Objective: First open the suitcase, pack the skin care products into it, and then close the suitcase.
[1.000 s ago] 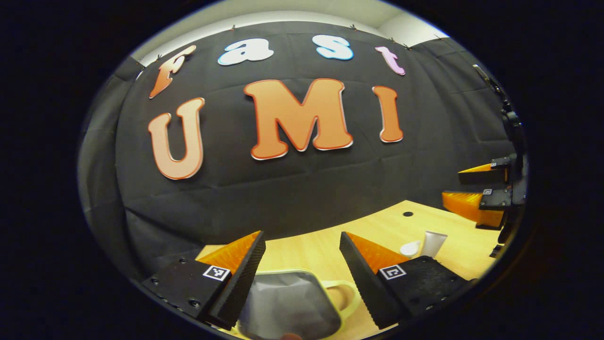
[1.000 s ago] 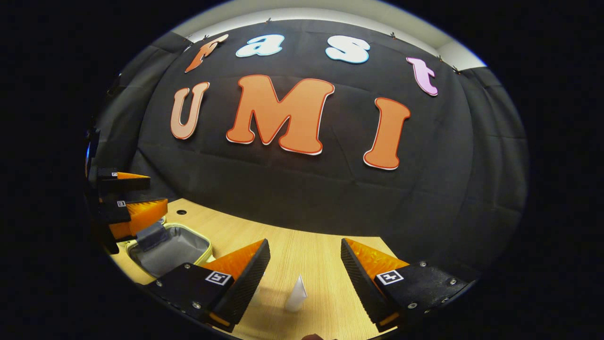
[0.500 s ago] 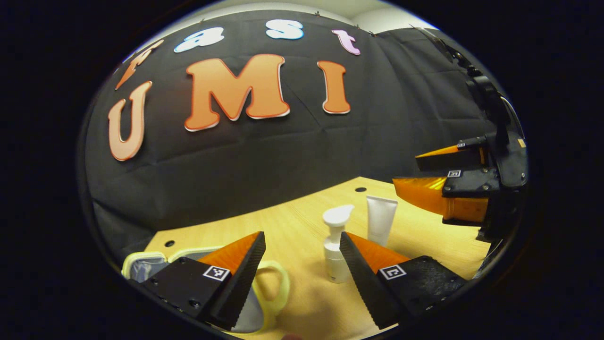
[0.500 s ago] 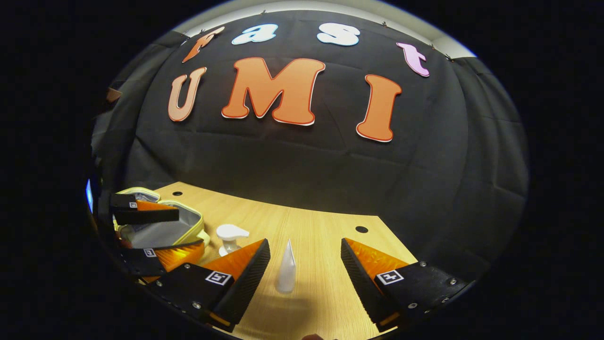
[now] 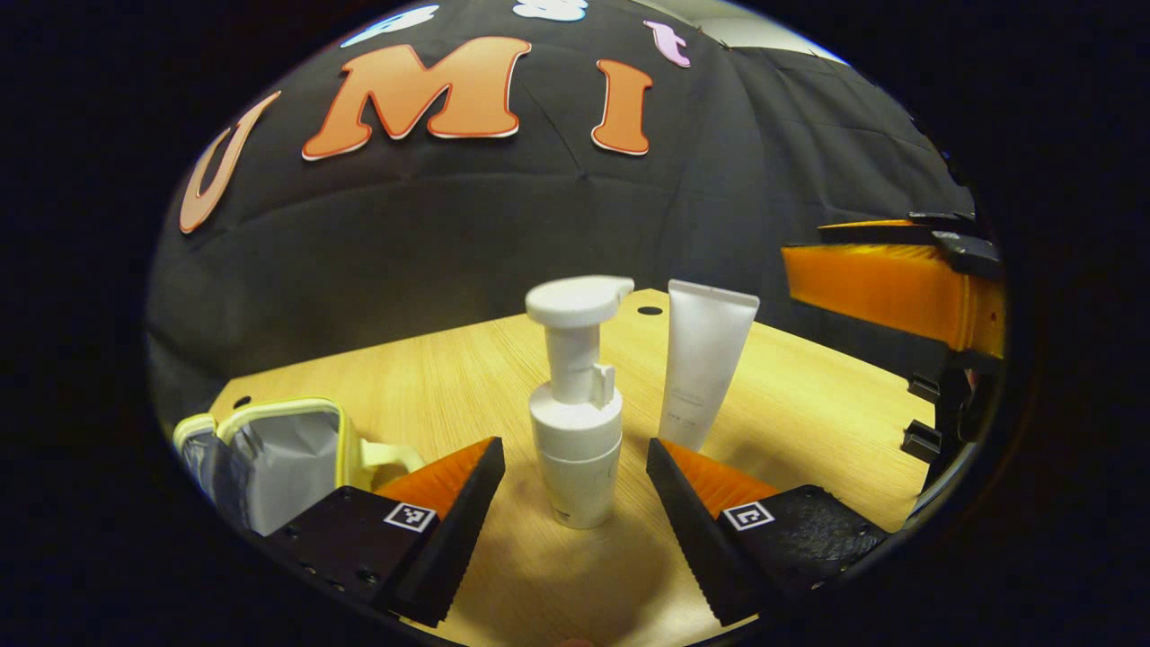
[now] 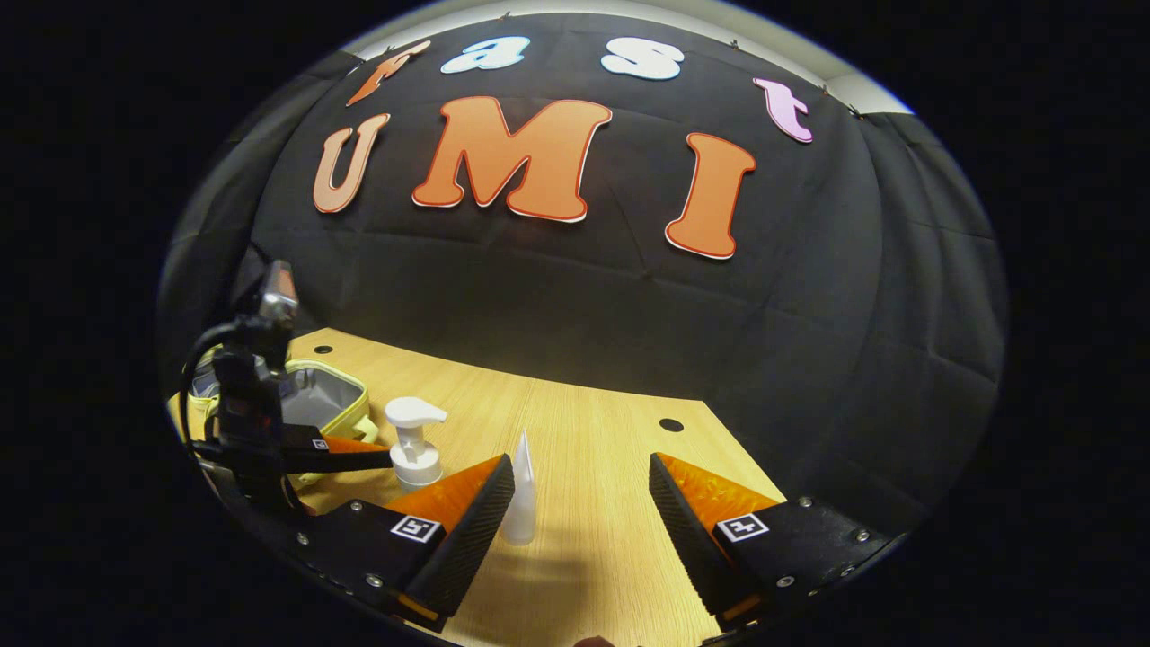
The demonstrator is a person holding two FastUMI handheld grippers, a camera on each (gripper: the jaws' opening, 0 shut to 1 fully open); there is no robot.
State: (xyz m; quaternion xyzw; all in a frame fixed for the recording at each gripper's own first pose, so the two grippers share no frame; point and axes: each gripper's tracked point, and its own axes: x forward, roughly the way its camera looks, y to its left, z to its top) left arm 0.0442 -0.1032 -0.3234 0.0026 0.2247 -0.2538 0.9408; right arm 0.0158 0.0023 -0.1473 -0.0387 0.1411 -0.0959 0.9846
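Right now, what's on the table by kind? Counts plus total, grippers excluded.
Pump bottle: 1, white, upright, between the left gripper's open fingers
Squeeze tube: 1, white, standing on its cap
Suitcase: 1, yellow-trimmed, open, grey lining
Total: 3
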